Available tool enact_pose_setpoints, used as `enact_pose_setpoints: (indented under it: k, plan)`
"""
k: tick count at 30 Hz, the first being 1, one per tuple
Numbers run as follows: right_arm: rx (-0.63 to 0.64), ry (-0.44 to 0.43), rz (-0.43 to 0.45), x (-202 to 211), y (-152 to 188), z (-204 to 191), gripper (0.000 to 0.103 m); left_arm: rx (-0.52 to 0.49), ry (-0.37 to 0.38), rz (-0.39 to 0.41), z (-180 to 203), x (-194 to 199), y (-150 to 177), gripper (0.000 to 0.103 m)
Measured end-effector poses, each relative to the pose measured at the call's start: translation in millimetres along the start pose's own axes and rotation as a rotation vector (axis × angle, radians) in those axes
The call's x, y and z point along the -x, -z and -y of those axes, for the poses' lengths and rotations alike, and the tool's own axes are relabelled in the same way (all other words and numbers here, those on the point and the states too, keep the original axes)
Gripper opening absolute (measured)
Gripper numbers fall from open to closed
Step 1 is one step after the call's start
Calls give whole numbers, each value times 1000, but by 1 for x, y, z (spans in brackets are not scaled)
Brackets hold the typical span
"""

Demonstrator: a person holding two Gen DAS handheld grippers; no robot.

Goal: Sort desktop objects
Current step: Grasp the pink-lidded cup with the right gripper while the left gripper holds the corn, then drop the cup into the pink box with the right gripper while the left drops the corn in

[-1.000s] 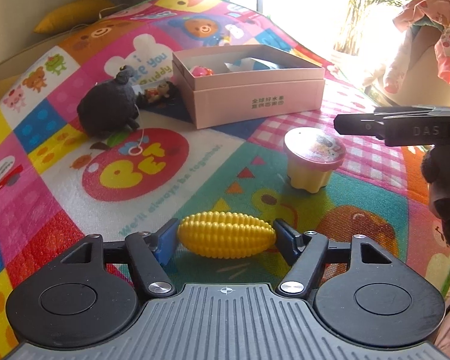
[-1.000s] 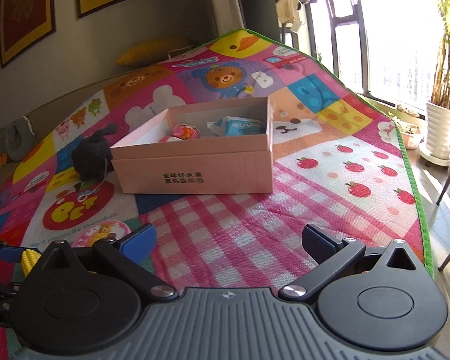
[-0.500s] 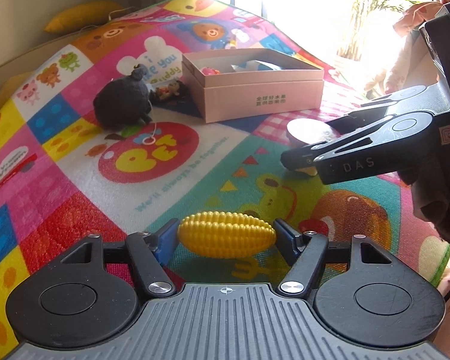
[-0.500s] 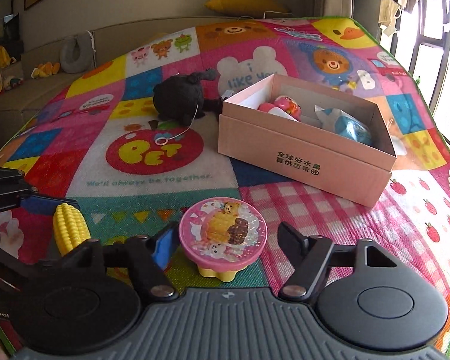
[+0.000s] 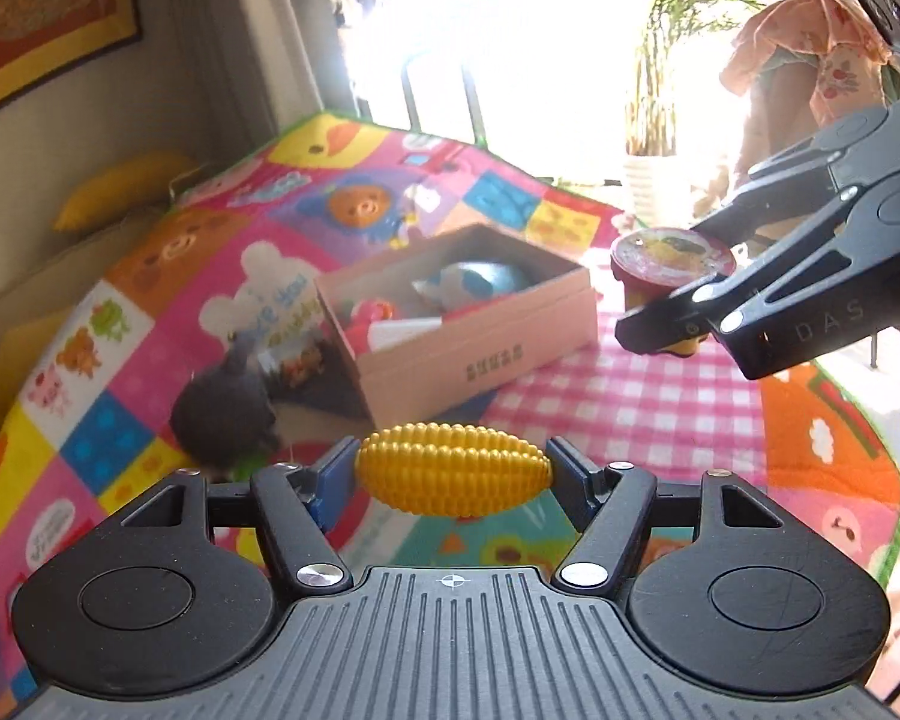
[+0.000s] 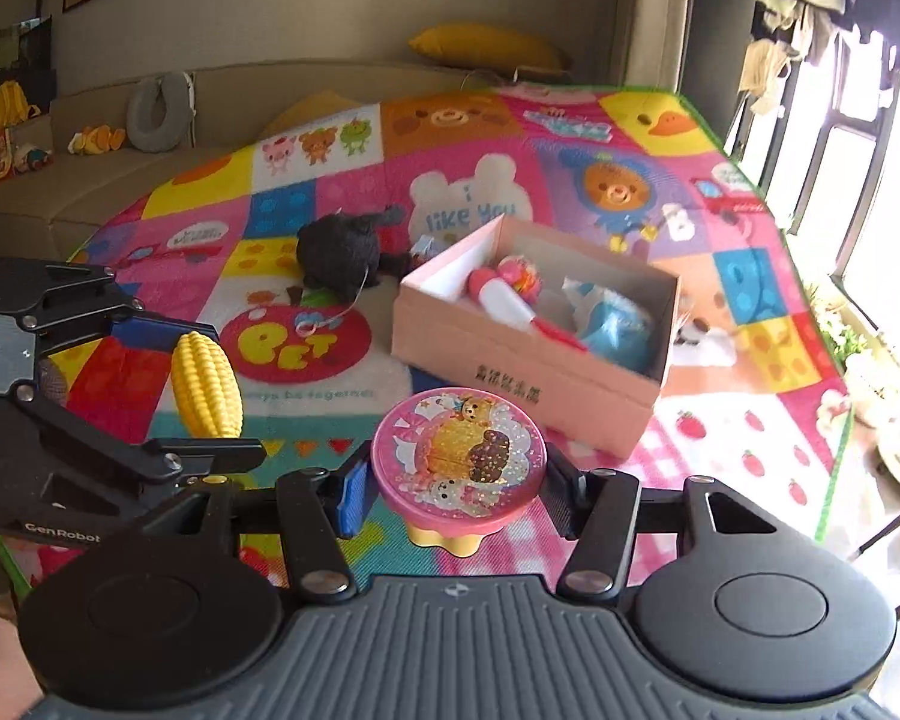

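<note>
Both loads airborne over the patchwork play mat point(image 6: 306, 216): left gripper point(image 5: 453, 471) fingers pinching the yellow ribbed plastic corn point(image 5: 453, 469), right gripper point(image 6: 459, 480) fingers pinching the pink-lidded yellow toy cup point(image 6: 459, 462); pink cardboard box point(image 6: 528, 372) beyond already holds several toys, black plush point(image 6: 339, 252) left of it unsorted.

The play mat point(image 6: 390, 192) carried "i like you" on a white bear patch, "PET" in yellow letters on a red apple, and a partly blurred line beneath ending "be together". The left gripper point(image 6: 204, 387) read "GenRobot" on its body. The right gripper point(image 5: 678, 294) showed "DAS". Print on the pink box point(image 6: 528, 384) was too blurred to read.
</note>
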State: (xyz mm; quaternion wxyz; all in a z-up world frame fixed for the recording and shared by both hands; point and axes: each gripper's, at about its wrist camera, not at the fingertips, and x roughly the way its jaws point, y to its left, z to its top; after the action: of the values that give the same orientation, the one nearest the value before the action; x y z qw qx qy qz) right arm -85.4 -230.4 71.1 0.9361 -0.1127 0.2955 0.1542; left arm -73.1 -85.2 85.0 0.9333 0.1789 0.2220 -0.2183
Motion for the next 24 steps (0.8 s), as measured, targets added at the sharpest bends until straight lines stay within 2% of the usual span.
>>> enact_pose_setpoints:
  k: [3,6,9,12,14,17,18,21,24]
  plan:
    - [-10,52,105,17,-29,19,56,-83,-18,51,3,-18,-31,73]
    - [-58,71,173,18,-62,45,56,-105,-29,78,0,-46,-58,73]
    - [-120,73,192,-1,-90,70,56,-84,-30,95,-8,-78,-76,73]
    - [-166,69,174,-38,-115,89,56,-20,-18,85,-20,-112,-86,73]
    - [-187,55,163,-69,-130,98,56,38,5,56,-31,-131,-86,76]
    - [-208,86,144,-104,-140,104,69,121,-16,29,-49,-136,-69,93]
    - [-217,96,141,-109,-140,106,70,131,-27,30,-54,-133,-59,96]
    - [-222,90,128,-122,-130,111,73,146,-53,-7,-65,-126,-31,96]
    - [-216,115,94,-134,-122,114,73,194,-46,-49,-76,-123,-7,96]
